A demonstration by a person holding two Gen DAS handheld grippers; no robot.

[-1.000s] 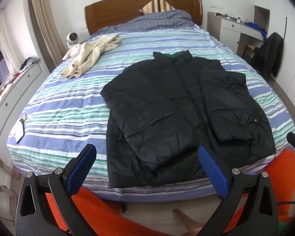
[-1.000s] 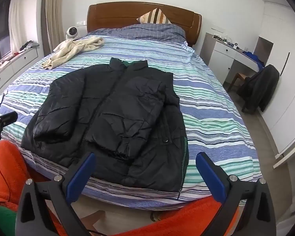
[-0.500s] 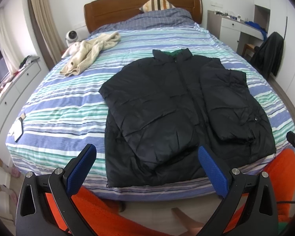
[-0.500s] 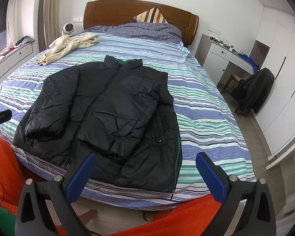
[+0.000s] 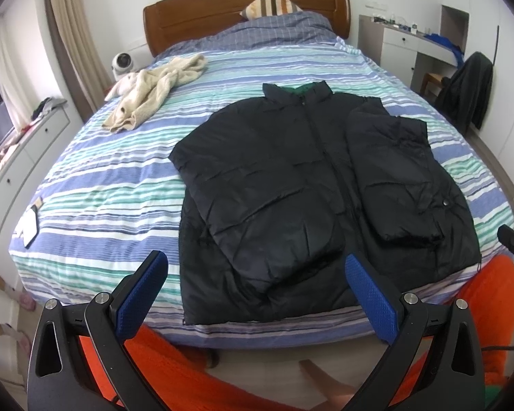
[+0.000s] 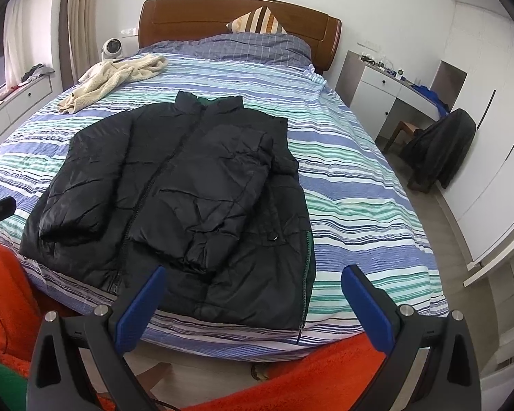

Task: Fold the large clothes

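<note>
Black jacket (image 5: 291, 185) – slightly glossy, crinkled cloth, headboard (image 5: 222, 10) – polished wood

Black jacket (image 5: 291, 185) lies sleeves-folded on striped bed (image 5: 102, 188); left hand-held gripper (image 5: 257, 291) gapes empty.

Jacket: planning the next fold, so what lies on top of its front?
Both sleeves lie folded across the jacket front. They cover most of each front panel; the zipper between them shows.

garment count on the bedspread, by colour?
Black: 1, the puffer jacket
Cream: 1, the fleece garment
Total: 2, on the striped bedspread
</note>
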